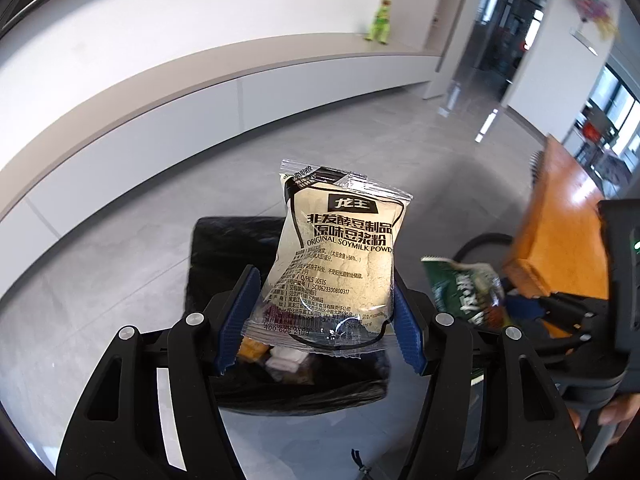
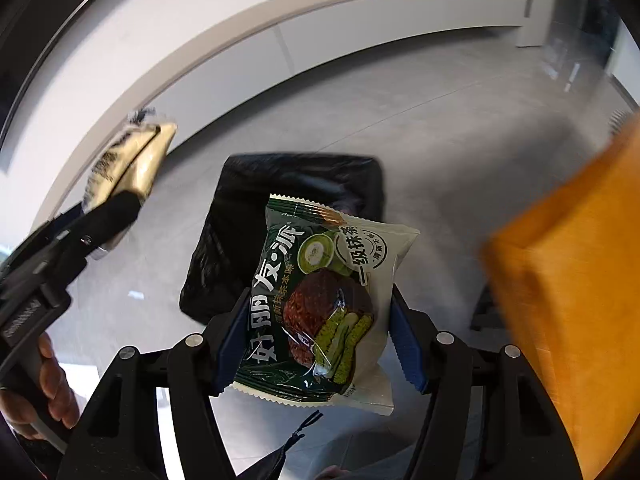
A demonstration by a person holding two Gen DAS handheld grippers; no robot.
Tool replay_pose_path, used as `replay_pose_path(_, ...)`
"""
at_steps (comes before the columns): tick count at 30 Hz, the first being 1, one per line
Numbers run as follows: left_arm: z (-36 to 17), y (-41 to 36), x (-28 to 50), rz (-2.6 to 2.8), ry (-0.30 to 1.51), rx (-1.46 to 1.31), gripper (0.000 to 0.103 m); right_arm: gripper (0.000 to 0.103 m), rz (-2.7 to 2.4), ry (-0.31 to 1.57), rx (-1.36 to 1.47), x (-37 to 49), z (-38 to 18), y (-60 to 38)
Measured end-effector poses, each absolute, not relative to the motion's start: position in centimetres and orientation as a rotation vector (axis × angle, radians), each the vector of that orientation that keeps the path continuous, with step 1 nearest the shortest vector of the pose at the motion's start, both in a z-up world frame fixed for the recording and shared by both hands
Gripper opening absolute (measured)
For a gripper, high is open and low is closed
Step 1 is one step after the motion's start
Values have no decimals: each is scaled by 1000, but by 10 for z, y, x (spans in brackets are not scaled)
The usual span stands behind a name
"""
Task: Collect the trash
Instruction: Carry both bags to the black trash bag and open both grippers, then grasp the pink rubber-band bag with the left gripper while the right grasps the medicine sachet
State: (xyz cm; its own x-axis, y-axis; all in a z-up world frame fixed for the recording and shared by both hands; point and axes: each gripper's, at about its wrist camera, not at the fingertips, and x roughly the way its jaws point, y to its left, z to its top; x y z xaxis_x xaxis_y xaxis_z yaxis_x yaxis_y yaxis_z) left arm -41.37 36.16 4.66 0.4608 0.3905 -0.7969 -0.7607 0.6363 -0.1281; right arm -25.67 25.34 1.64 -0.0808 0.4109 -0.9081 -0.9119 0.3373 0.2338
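Left gripper (image 1: 320, 312): jaws part-spread, blue ribbed pads (image 1: 236, 312) pinching the lower half of a soymilk powder packet (image 1: 332, 256) from both sides. Gripper tilted downward over the bin; the hand (image 2: 48, 384) on its grip shows at the left edge of the right wrist view.

Soymilk powder packet: clear film, pale powder inside, black printed text, held upright, top seal crumpled.

Right gripper (image 2: 316, 344): jaws part-spread, blue pads (image 2: 404, 344) clamped on both sides of a green snack packet (image 2: 320, 304). Gripper angled steeply down; fingers (image 1: 620, 408) of the hand show at the right edge of the left wrist view.

Green snack packet: dark green and white wrapper, matcha pie picture, puffed, unopened, held above the bin and just right of the soymilk packet.

Trash bin (image 2: 296, 192): black liner, on the grey tiled floor (image 1: 360, 140) below both packets; wrappers (image 1: 280, 360) lie inside.

Orange wooden table (image 2: 568, 280): at right, blurred.

White low cabinet (image 1: 160, 128): along the far wall; small green figure (image 1: 100, 20) on top.
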Motion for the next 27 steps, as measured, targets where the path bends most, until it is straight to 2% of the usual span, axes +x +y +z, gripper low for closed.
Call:
replay_pose_path(6, 39, 378, -446, 815, 811, -560, 61, 65, 1252, 1203, -577, -279, 9, 269)
replay_pose_path(7, 38, 380, -450, 826, 813, -562, 63, 68, 1275, 1210, -568, -281, 8, 274)
replay_pose_path(8, 38, 382, -452, 844, 821, -555, 64, 78, 1283, 1215, -576, -282, 7, 279)
replay_pose_path(9, 38, 384, -455, 861, 823, -543, 67, 82, 1276, 1211, -588, -286, 5, 283)
replay_pose_path(10, 39, 385, -457, 892, 821, -534, 88, 85, 1266, 1196, -591, -289, 5, 285)
replay_pose_path(11, 41, 386, -460, 942, 818, -520, 98, 85, 1266, 1180, -595, -289, 7, 286)
replay_pose_path(27, 62, 374, -438, 925, 788, -496, 97, 85, 1304, 1136, -494, -274, 42, 256)
